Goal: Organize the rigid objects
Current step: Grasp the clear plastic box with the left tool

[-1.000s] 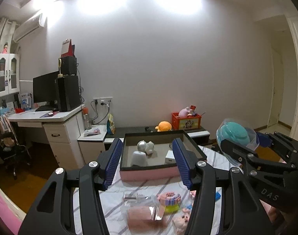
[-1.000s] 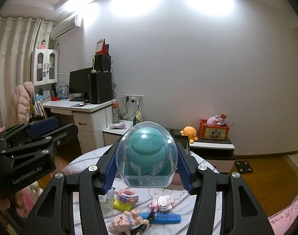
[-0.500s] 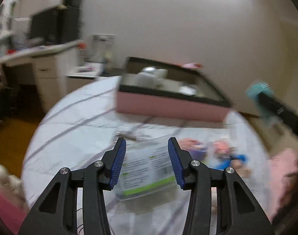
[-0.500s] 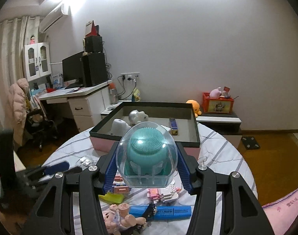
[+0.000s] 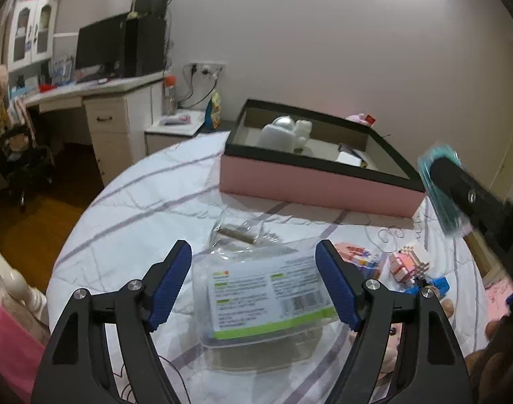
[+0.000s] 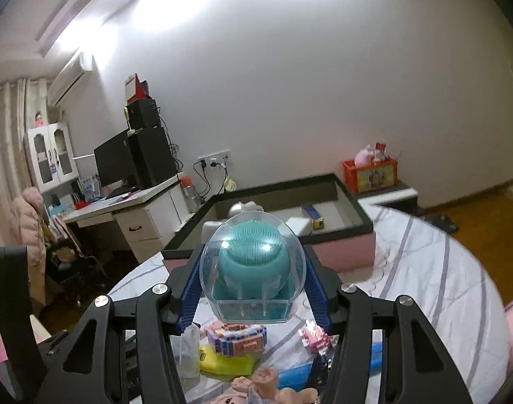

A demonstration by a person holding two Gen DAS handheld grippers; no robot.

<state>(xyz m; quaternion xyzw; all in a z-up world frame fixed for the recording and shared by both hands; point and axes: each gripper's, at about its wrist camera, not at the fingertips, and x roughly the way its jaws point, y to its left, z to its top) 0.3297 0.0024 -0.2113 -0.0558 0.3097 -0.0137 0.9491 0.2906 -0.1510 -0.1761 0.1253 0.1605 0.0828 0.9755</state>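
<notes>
A clear plastic package [image 5: 266, 296] with a white and green label lies flat on the striped tablecloth. My left gripper [image 5: 256, 282] hangs low over it with its jaws opening; the package lies between the blue pads, which do not press on it. My right gripper [image 6: 253, 279] is shut on a clear dome case [image 6: 253, 262] that holds a teal ribbed brush, and it keeps the case above the table in front of the pink box [image 6: 344, 252]. In the left wrist view the same case [image 5: 438, 185] shows blurred at the right, near the box [image 5: 317, 185].
The black-rimmed box holds a white toy [image 5: 283, 134] and small boxes. On the cloth lie a small bag with a brown stick [image 5: 239, 232], pink block toys [image 5: 411, 262], a block ring [image 6: 238, 336], a yellow piece [image 6: 223, 363] and a doll [image 6: 266, 383]. A desk stands at the left.
My left gripper dropped from facing the box down to the clear package, and its jaws stand wider than half a second ago. My right gripper sank and rolled with the dome case still in it.
</notes>
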